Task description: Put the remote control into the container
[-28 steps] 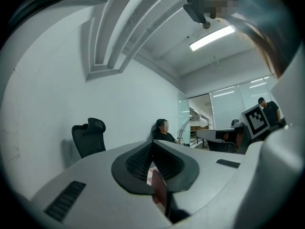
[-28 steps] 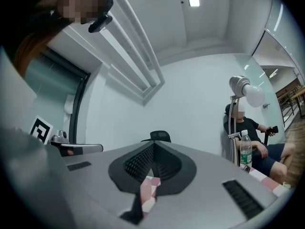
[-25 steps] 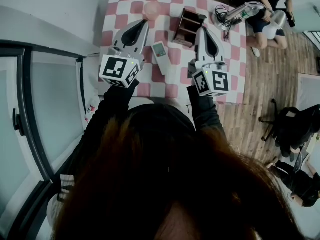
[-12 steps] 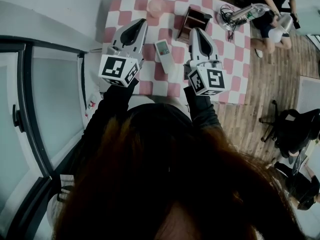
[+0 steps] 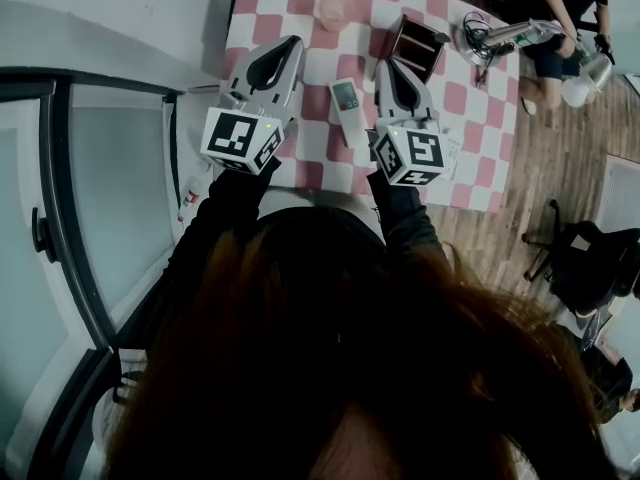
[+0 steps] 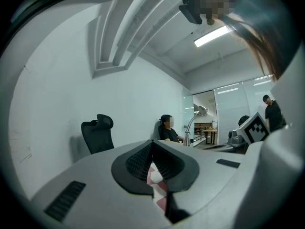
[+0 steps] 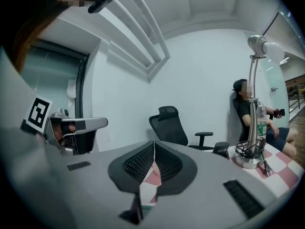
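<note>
A white remote control (image 5: 345, 106) with a small screen lies flat on the pink-and-white checked table (image 5: 470, 108), between my two grippers. The container (image 5: 418, 38), a dark brown open box with a divider, stands farther back and to the right. My left gripper (image 5: 293, 42) (image 6: 152, 143) hovers left of the remote, shut, with nothing in it. My right gripper (image 5: 384, 64) (image 7: 154, 142) is just right of the remote and in front of the container, shut and empty as well. Neither touches the remote.
A pink cup (image 5: 335, 10) stands at the table's far edge. A desk lamp with coiled cables (image 5: 500, 36) (image 7: 255, 104) and a bottle (image 7: 261, 123) are at the back right. People sit beyond the table. A glass door frame (image 5: 170, 168) runs along the left.
My right gripper has sunk and drawn leftward, closer to the remote. The left gripper has shifted only a little. Both stay shut.
</note>
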`<state>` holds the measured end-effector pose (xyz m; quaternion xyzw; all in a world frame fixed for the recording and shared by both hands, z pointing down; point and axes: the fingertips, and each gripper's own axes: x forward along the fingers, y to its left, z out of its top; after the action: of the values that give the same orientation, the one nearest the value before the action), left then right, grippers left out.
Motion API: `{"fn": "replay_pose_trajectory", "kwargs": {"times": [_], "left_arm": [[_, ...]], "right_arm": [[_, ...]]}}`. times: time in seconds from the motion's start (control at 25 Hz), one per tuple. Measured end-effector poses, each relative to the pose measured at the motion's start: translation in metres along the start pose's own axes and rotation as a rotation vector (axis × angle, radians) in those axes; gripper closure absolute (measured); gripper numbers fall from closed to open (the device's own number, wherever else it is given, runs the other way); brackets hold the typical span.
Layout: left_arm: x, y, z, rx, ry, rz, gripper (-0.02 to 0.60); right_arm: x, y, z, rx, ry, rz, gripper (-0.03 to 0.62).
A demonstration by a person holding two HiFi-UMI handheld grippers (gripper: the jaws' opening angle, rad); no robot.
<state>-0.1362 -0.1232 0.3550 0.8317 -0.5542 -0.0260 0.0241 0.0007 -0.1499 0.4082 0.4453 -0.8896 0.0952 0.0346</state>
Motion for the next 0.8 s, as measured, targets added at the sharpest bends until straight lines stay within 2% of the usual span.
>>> {"fn": "replay_pose_trajectory", "kwargs": {"times": [0.4, 0.6, 0.8], "left_arm": [[0.008, 0.027, -0.014, -0.032, 0.040, -0.046, 0.572], [0.016, 0.034, -0.025, -0.046, 0.063, -0.074, 0.572], [0.022, 0.039, -0.036, -0.059, 0.086, -0.097, 0.572]], "right_arm": [[0.027, 0.010, -0.042, -0.003, 0.143, -0.042, 0.574], [0.040, 0.012, -0.081, 0.016, 0.287, -0.032, 0.573], [0.047, 0.015, -0.117, -0.013, 0.420, -0.030, 0.572]]}}
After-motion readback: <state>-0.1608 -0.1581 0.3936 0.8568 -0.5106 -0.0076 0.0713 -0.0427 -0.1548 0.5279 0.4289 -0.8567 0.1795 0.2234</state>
